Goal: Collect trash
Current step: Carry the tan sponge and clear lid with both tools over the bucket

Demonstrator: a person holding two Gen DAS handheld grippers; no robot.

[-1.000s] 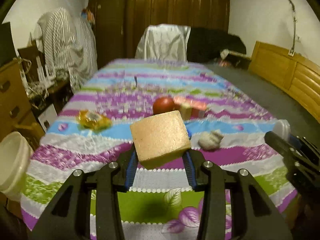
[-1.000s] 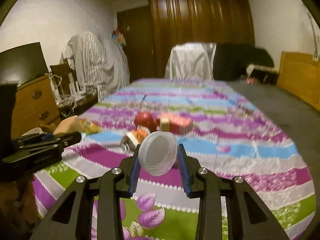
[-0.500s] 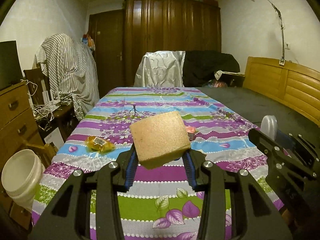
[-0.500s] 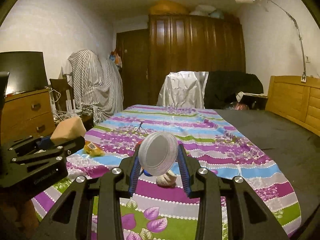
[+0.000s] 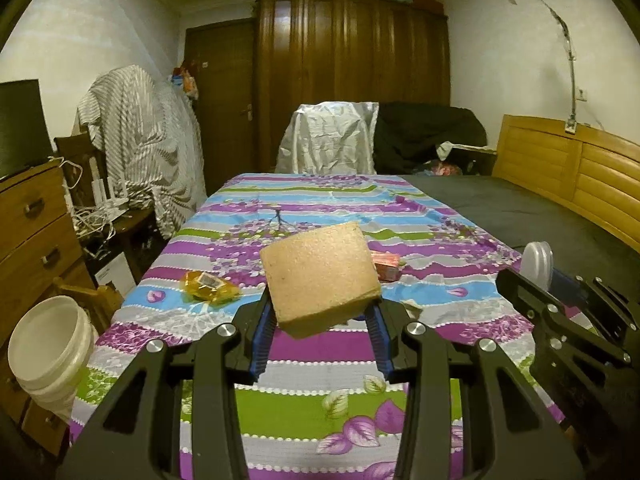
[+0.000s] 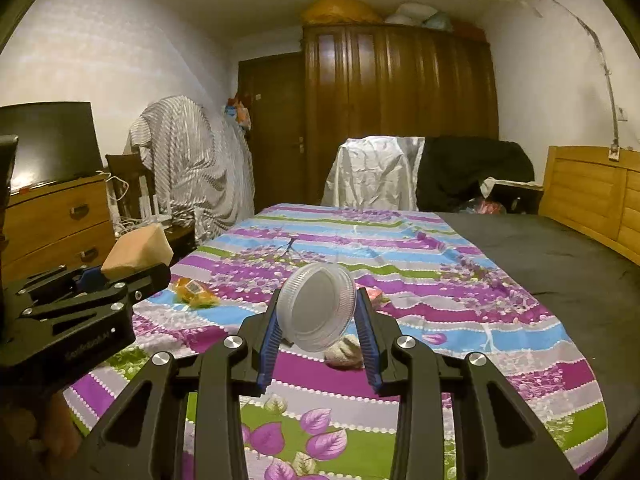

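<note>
My left gripper (image 5: 320, 316) is shut on a tan sponge block (image 5: 320, 276) and holds it above the near end of the striped tablecloth (image 5: 320, 408). My right gripper (image 6: 318, 320) is shut on a clear round plastic lid (image 6: 318, 312), held on edge above the cloth. A yellow wrapper (image 5: 208, 286) lies on the cloth at left; it also shows in the right wrist view (image 6: 194, 292). A red packet (image 5: 386, 266) lies behind the sponge. A crumpled paper ball (image 6: 346, 352) lies under the lid. A white bucket (image 5: 50, 356) stands left of the table.
A wooden dresser (image 5: 32, 232) and cables stand at left beside the bucket. A covered chair (image 5: 328, 140) is at the table's far end. A dark bed (image 5: 540, 224) with a wooden headboard lies at right. The right gripper body (image 5: 568, 320) is close on the right.
Both grippers have risen and drawn back from the table, each keeping its hold. The red ball seen earlier is now hidden behind the sponge.
</note>
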